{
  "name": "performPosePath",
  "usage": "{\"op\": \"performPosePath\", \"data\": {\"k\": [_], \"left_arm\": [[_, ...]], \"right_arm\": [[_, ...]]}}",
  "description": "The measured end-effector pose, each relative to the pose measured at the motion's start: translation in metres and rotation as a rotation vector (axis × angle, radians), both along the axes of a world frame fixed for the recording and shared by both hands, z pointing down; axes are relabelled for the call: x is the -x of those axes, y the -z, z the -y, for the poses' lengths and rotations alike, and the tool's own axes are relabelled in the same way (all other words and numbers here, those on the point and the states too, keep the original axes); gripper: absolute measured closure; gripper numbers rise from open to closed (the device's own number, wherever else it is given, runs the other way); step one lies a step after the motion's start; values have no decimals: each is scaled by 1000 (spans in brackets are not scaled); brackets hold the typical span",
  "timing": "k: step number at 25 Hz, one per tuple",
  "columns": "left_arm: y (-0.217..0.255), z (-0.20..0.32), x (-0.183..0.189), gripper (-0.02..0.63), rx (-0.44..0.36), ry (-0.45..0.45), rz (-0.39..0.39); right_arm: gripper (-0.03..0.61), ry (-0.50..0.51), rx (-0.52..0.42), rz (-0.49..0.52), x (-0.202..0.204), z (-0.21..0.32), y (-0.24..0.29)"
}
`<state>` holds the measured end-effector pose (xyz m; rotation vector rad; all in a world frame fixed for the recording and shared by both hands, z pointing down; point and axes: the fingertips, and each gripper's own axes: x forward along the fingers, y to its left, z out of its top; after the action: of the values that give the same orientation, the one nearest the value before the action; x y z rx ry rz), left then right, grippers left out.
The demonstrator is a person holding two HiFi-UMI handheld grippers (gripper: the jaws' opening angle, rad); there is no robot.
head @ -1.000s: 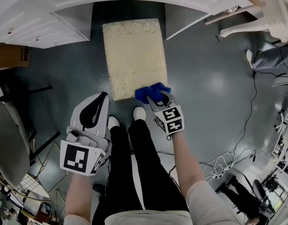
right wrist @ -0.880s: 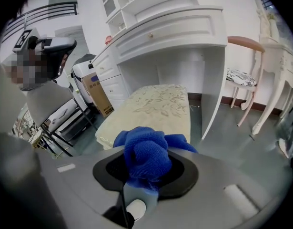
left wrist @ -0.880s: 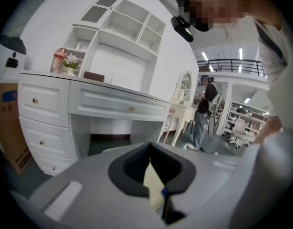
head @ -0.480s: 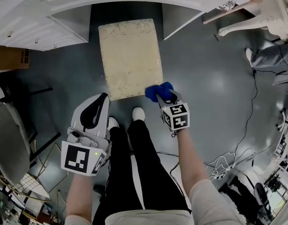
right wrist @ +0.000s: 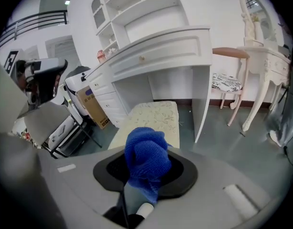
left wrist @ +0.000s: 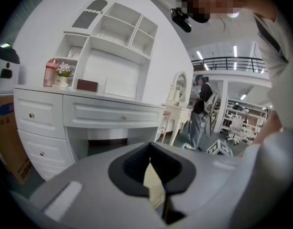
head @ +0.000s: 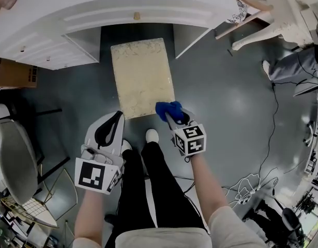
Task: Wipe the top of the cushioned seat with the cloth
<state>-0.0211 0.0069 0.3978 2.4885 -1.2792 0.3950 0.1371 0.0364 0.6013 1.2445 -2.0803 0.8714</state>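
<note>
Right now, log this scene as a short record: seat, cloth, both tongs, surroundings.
seat: cushioned seat, cream patterned top, in front of the white desk
cloth: blue cloth, bunched, at the seat's near right corner
right: right tongs shut on the blue cloth
left: left tongs shut, empty, beside the seat's near left corner
contact: cannot tell whether the cloth presses on the seat top
surroundings: dark grey floor, cables to the right
</note>
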Motion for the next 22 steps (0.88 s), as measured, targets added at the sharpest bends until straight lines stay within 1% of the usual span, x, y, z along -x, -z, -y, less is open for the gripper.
{"op": "performPosePath", "data": {"k": [5, 9, 15, 17, 22], "left_arm": [[38, -9, -2, 614, -19, -50, 17], [71, -15, -4, 614, -47, -85, 13], [115, -16, 5, 614, -79, -101, 9], [132, -16, 6, 614, -89, -108, 2], [164, -24, 5, 614, -120, -137, 26]], "right_arm": [[451, -7, -61, 39, 16, -4, 76], [451, 0, -121, 53, 28, -7, 138], [449, -44, -212, 77, 42, -6, 221], [449, -48, -242, 78, 45, -7, 248], [448, -42, -319, 78, 51, -16, 311]]}}
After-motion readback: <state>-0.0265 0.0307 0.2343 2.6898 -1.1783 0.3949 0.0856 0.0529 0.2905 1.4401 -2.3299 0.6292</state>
